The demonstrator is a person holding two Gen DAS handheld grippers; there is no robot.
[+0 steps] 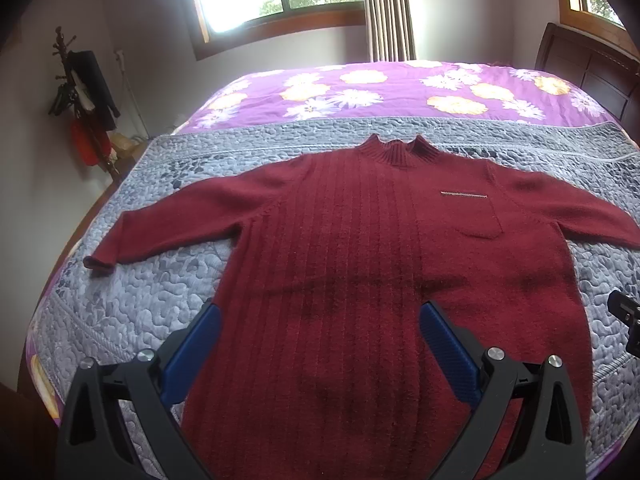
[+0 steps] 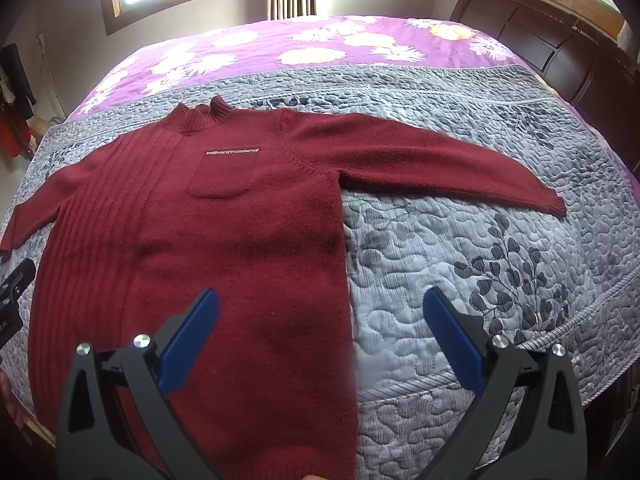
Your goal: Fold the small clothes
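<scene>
The red sweater [image 1: 360, 264] lies flat on the grey quilt [image 2: 500, 264], nothing folded yet — your left gripper [image 1: 320, 344] and right gripper [image 2: 320, 336] hang spread wide, empty. Next, probably pinch a sleeve [image 2: 440, 156] inward.

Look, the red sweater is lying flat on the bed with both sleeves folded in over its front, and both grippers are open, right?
Not quite. The sleeves are not folded in: the left sleeve and right sleeve both stretch straight out on the bed, as both wrist views show. The sweater does lie flat, and the left gripper and right gripper are open.
</scene>
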